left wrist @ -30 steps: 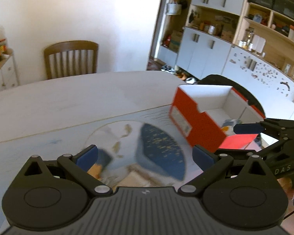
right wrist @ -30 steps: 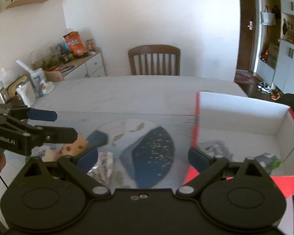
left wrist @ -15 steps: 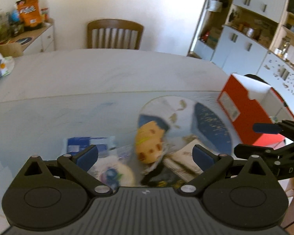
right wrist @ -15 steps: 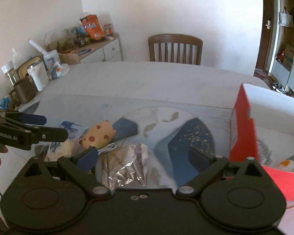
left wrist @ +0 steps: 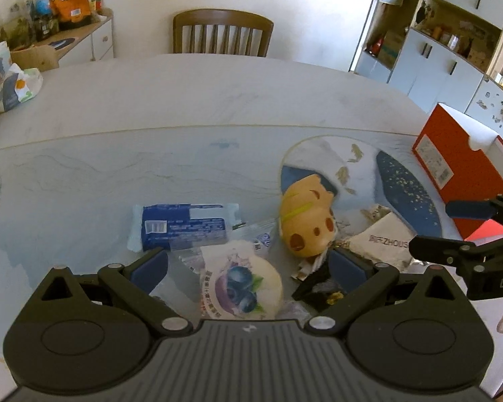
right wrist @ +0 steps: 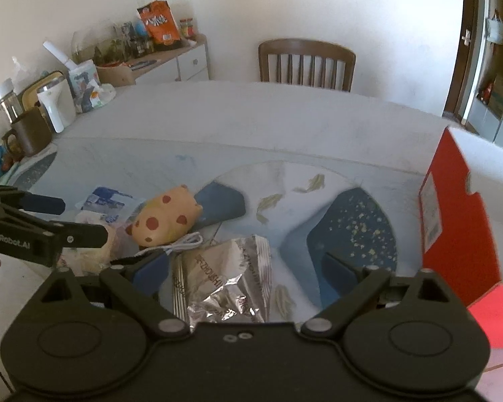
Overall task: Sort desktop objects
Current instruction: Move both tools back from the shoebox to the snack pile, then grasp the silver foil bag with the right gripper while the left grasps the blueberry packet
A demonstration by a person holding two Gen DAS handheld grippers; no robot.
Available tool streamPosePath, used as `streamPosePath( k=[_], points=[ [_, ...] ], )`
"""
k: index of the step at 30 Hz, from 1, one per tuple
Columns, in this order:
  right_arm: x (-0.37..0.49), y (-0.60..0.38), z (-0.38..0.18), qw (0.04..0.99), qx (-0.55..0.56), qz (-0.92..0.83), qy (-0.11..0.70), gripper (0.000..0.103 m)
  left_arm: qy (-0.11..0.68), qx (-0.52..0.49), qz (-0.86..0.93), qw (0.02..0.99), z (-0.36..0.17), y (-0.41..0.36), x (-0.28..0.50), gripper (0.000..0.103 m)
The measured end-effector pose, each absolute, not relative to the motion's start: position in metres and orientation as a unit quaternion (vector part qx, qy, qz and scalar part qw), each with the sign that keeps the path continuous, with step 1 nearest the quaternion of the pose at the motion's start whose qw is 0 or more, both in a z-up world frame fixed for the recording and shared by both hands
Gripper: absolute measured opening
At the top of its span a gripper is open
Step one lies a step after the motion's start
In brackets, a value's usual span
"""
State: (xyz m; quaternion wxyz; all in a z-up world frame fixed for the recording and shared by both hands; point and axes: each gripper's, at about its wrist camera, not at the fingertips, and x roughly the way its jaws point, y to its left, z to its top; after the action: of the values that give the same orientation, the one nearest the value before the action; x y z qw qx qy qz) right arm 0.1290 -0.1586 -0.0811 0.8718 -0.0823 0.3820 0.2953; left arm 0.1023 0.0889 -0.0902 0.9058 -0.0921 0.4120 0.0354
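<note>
Loose objects lie on the table mat: a yellow spotted plush toy (left wrist: 306, 217) (right wrist: 166, 219), a blue tissue pack (left wrist: 184, 226), a blueberry bun in clear wrap (left wrist: 239, 284), a silver foil packet (right wrist: 224, 274) (left wrist: 382, 243) and a white cable (right wrist: 181, 244). My left gripper (left wrist: 248, 268) is open and empty, straddling the bun just above it. My right gripper (right wrist: 248, 266) is open and empty over the foil packet. The red cardboard box (left wrist: 459, 164) (right wrist: 459, 201) stands at the right.
A wooden chair (left wrist: 223, 33) stands at the table's far side. A cabinet with snack bags and bottles (right wrist: 144, 50) is at the back left; a kettle and mug (right wrist: 40, 120) sit at the table's left edge. Shelving (left wrist: 452, 50) lines the right wall.
Both grippers have swung left, away from the red box, toward the pile of objects. The bun and the foil packet now lie between their open fingers.
</note>
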Motion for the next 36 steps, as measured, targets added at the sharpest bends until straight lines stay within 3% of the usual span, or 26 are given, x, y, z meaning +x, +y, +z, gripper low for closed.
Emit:
streamPosePath(
  k=[12,25,34,36],
  points=[
    [0.139,-0.143,-0.108,0.857,-0.096,0.293,0.412,0.091,0.428,-0.09,0.054,0.898,-0.107,0.094,0.108,0.102],
    [0.143,-0.141,-0.117,0.845,-0.083,0.298,0.436,0.078,0.438,-0.086,0.045,0.894,-0.11,0.089,0.11,0.075],
    [0.144,-0.141,-0.118,0.841,-0.076,0.303,0.442,0.07,0.443,-0.086,0.046,0.891,-0.111,0.088,0.111,0.064],
    [0.144,-0.141,-0.118,0.838,-0.073,0.305,0.446,0.064,0.443,-0.086,0.045,0.891,-0.111,0.087,0.111,0.063]
  ],
)
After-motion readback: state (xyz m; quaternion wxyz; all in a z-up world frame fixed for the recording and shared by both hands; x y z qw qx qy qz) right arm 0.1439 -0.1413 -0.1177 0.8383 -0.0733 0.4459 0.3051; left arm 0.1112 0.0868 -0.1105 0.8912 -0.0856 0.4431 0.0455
